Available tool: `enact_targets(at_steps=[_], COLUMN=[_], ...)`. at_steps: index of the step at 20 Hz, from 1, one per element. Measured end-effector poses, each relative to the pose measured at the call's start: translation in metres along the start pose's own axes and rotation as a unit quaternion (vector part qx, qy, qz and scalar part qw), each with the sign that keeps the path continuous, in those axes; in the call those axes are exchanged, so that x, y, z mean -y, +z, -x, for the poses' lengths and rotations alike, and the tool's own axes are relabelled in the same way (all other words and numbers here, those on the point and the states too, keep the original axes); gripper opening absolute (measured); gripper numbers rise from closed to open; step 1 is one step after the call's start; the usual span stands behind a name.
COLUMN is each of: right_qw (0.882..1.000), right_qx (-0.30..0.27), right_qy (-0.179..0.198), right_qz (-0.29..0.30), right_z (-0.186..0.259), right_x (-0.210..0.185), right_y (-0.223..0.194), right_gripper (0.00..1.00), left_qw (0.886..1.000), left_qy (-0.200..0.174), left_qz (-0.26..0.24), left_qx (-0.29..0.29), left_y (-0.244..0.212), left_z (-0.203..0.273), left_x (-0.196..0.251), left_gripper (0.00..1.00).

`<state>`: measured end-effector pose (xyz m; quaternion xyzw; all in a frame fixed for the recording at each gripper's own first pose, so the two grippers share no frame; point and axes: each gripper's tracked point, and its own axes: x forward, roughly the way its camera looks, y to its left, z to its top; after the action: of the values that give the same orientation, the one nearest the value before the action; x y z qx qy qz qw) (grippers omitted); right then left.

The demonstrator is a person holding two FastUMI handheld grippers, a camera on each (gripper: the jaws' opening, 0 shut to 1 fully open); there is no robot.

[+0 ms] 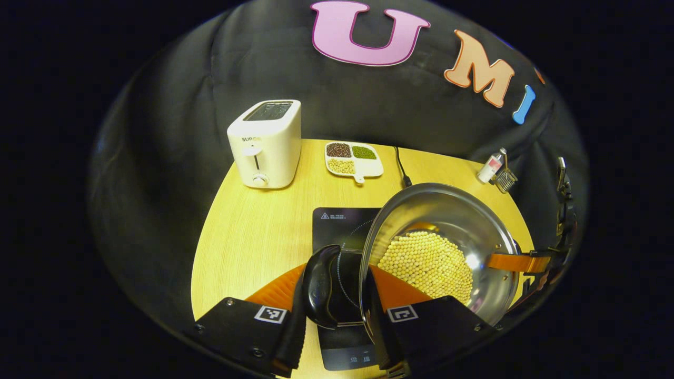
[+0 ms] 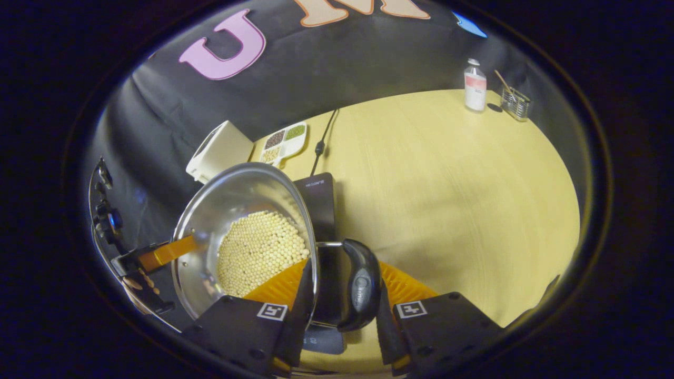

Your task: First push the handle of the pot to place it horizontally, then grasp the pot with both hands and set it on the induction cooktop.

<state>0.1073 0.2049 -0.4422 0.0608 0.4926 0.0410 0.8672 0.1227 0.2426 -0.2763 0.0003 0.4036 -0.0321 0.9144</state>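
Left gripper view: the left hand-held gripper (image 1: 337, 310) is clamped on one black side handle (image 1: 320, 287) of the shiny round steel pot (image 1: 474, 226), which holds pale round beans (image 1: 427, 266) and hangs over the flat black induction cooktop (image 1: 337, 223). The right hand-held gripper (image 2: 342, 310) clamps the opposite black handle (image 2: 360, 284).
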Motion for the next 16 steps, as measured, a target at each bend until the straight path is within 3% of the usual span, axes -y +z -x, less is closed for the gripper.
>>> enact_targets(at_steps=[9, 10, 15, 16], right_qw=[1.0, 1.0, 1.0, 1.0], right_qx=[0.01, 0.016, 0.025, 0.025], right_qy=[-0.011, -0.012, -0.003, 0.002], right_qz=[0.003, 0.006, 0.004, 0.002], right_z=[-0.035, -0.036, -0.036, -0.037], right_x=[-0.01, -0.01, -0.012, -0.013], right_y=[0.0, 0.0, 0.006, 0.007], right_gripper=[0.53, 0.6, 0.59, 0.53], left_qw=[1.0, 1.0, 0.999, 0.998], left_qy=[0.018, 0.016, 0.014, 0.016], left_qz=[0.004, 0.009, 0.048, 0.057], left_qx=[-0.007, -0.002, 0.001, 0.0], left_y=[-0.003, -0.002, -0.01, -0.012], left_z=[-0.024, -0.024, -0.026, -0.026], left_x=[-0.024, -0.024, -0.026, -0.027], left_gripper=[0.58, 0.58, 0.6, 0.62])
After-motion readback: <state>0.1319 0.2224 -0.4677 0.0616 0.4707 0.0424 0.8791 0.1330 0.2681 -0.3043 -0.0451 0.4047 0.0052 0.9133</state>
